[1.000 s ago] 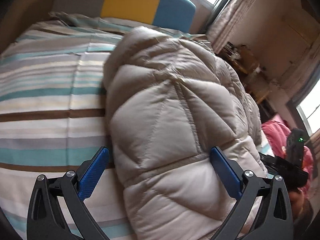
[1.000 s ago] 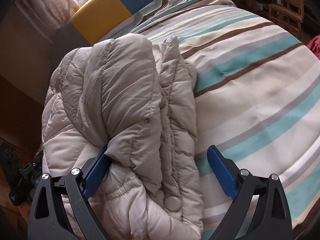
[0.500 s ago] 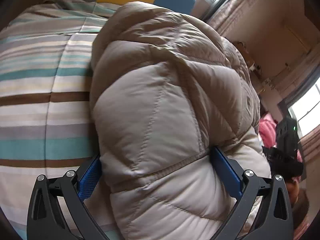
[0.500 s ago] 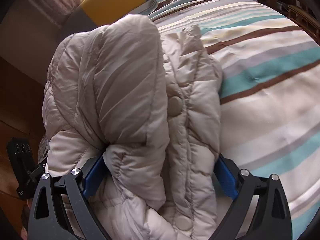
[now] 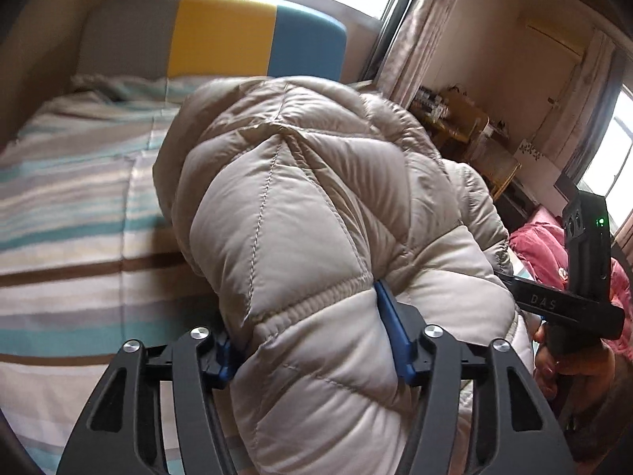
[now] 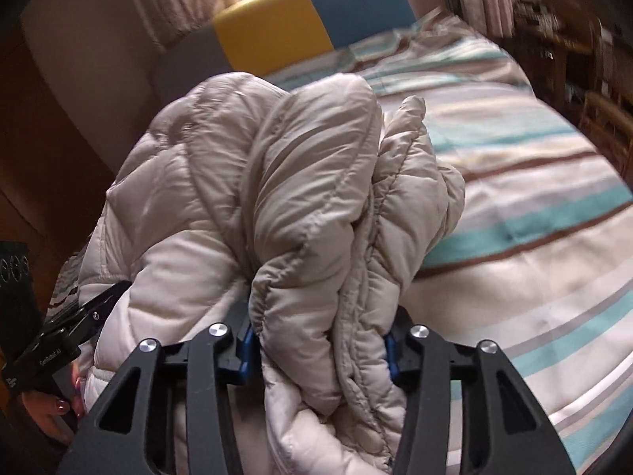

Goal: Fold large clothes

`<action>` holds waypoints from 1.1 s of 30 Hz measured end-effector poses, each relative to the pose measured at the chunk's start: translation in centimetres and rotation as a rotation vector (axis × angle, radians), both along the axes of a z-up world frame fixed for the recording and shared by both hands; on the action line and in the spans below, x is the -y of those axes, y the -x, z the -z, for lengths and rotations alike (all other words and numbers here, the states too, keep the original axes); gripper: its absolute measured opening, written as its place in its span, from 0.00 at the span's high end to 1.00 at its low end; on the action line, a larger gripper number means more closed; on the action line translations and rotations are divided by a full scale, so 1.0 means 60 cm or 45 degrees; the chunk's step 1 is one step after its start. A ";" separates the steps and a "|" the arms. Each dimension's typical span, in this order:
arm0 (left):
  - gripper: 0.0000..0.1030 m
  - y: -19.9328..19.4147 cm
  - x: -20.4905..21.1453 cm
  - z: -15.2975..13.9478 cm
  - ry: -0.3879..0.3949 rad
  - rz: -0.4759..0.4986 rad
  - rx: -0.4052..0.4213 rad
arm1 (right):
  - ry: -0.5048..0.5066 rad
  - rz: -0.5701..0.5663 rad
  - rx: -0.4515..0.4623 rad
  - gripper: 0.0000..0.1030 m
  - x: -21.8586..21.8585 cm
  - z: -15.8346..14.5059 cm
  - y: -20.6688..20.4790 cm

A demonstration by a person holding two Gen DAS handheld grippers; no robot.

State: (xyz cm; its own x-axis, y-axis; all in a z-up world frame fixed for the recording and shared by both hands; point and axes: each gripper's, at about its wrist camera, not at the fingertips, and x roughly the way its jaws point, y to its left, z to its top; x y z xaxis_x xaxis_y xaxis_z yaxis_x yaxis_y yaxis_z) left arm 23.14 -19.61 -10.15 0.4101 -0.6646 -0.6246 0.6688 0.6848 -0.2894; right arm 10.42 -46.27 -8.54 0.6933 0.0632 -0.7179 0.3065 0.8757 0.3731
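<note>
A beige quilted puffer jacket [image 5: 300, 213] is bunched up and held above the striped bed [image 5: 67, 245]. My left gripper [image 5: 312, 340] is shut on one thick fold of it, blue pads pressed into the padding. My right gripper [image 6: 318, 350] is shut on another bunched fold of the jacket [image 6: 285, 198], near its snap placket. The jacket's lower part hangs below both views and is hidden. The right gripper's body shows in the left wrist view [image 5: 569, 301], and the left one's in the right wrist view [image 6: 59, 340].
The bed [image 6: 526, 261] has a striped cover in teal, brown, grey and cream. A grey, yellow and blue headboard [image 5: 221, 35] stands at its far end. Wooden shelves [image 5: 459, 122] and a pink cloth [image 5: 542, 245] are beside the bed. Curtains and windows are behind.
Both grippers have closed from wide open onto the jacket's folds and lifted it. The jacket has bunched up and risen off the bed cover.
</note>
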 end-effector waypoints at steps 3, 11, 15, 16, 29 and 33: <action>0.47 0.009 -0.017 -0.021 0.001 -0.014 0.109 | -0.011 -0.011 0.045 0.57 -0.022 -0.015 -0.012; 0.49 0.030 -0.093 -0.071 -0.014 -0.095 0.285 | -0.082 -0.097 0.149 0.57 -0.113 -0.023 -0.055; 0.49 0.031 -0.148 -0.088 -0.008 -0.176 0.333 | -0.096 -0.168 0.188 0.57 -0.166 -0.036 -0.089; 0.49 0.030 -0.167 -0.091 -0.002 -0.203 0.338 | -0.097 -0.192 0.197 0.57 -0.183 -0.039 -0.102; 0.49 -0.044 -0.414 -0.057 -0.013 -0.551 0.296 | -0.042 -0.478 0.185 0.56 -0.414 -0.018 -0.292; 0.38 -0.083 -0.477 0.009 -0.053 -0.667 0.121 | 0.117 -0.460 0.098 0.46 -0.460 0.022 -0.338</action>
State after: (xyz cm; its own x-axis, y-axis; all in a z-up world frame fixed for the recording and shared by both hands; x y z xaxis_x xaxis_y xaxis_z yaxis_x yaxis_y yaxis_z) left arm 28.13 8.99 -10.70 0.7361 -0.3311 -0.5903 0.2563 0.9436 -0.2096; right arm 30.70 -18.70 -9.87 0.6901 0.2507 -0.6788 -0.0537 0.9532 0.2975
